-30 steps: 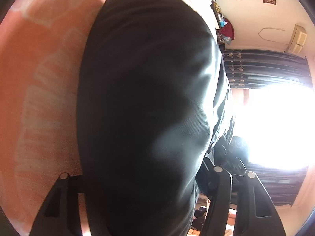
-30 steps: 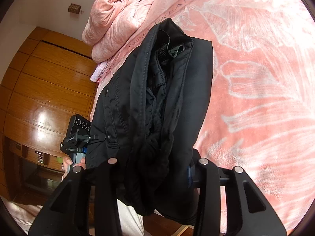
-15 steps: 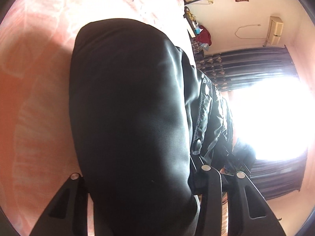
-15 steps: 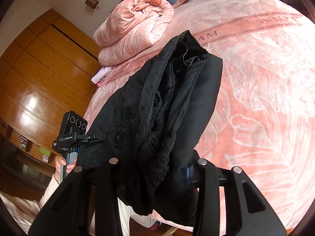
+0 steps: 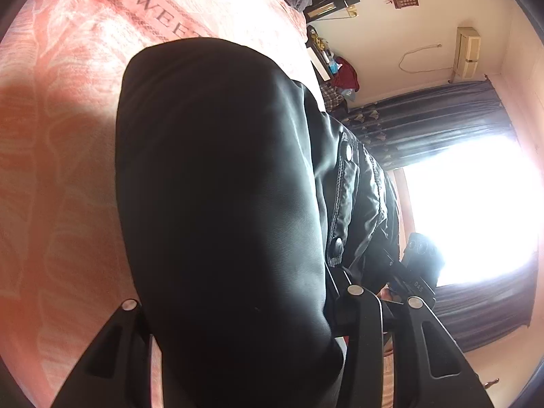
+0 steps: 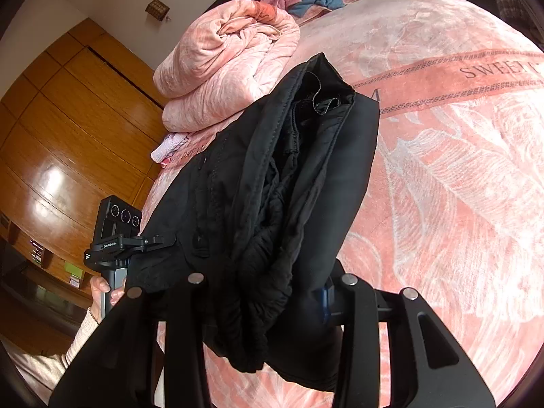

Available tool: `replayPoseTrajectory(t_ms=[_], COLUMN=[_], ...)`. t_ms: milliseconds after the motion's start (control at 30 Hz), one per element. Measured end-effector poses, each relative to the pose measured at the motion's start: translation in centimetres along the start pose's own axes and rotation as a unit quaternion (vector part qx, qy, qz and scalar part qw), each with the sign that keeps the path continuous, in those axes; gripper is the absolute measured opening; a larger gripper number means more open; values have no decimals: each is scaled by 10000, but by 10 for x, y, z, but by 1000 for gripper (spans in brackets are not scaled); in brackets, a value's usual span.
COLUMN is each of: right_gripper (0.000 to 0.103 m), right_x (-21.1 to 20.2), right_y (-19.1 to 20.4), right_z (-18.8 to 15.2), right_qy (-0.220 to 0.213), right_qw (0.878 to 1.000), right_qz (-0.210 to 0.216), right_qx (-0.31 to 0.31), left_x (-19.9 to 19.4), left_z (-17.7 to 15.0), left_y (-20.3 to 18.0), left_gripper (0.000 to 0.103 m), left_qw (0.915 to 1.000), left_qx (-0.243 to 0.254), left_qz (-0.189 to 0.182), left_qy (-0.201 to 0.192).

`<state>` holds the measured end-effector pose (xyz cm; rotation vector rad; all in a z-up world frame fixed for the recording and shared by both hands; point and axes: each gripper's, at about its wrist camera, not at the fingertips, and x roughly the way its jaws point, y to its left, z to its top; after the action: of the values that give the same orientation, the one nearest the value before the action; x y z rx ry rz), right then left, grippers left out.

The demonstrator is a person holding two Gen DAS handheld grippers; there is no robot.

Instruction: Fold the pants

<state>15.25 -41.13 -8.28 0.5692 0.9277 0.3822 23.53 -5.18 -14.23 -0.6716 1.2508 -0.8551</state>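
The black pants (image 5: pixel 221 204) hang bunched between both grippers above the pink bed. In the left wrist view they fill the middle, with silver snaps on the waistband. My left gripper (image 5: pixel 244 309) is shut on the fabric. In the right wrist view the pants (image 6: pixel 278 187) drape as a folded bundle with the waistband opening facing up. My right gripper (image 6: pixel 268 282) is shut on the cloth bunched between its fingers. The left gripper (image 6: pixel 115 238) shows at the pants' left edge, held by a hand.
A pink blanket with white leaf print and lettering (image 6: pixel 459 170) covers the bed. A rolled pink quilt (image 6: pixel 221 57) lies at the head end. Wooden wardrobe doors (image 6: pixel 68 129) stand at left. A bright window with dark curtains (image 5: pixel 476 204) is at right.
Both grippers have lifted and swung with the pants, so more of the bed and the lettering shows. The grips have not changed.
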Motion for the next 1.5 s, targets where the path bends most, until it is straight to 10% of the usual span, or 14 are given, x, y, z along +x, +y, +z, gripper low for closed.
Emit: replayPoseTrajectory(t_ms=[533, 1000, 1500], right_gripper=[48, 83, 91], right_x=[48, 37, -9], right_y=[-72, -77, -62], right_z=[-22, -28, -63], right_qy=[148, -106, -490], right_qw=[9963, 9939, 9920], right_qz=[201, 263, -889], right_qx=[825, 1065, 752], left_x=[25, 50, -18], left_z=[8, 38, 1], left_y=[39, 27, 9], left_gripper=[54, 81, 99], left_qw=[9995, 9981, 9771], left_qx=[-202, -313, 310], left_qz=[175, 480, 1997], left_qy=[171, 212, -670])
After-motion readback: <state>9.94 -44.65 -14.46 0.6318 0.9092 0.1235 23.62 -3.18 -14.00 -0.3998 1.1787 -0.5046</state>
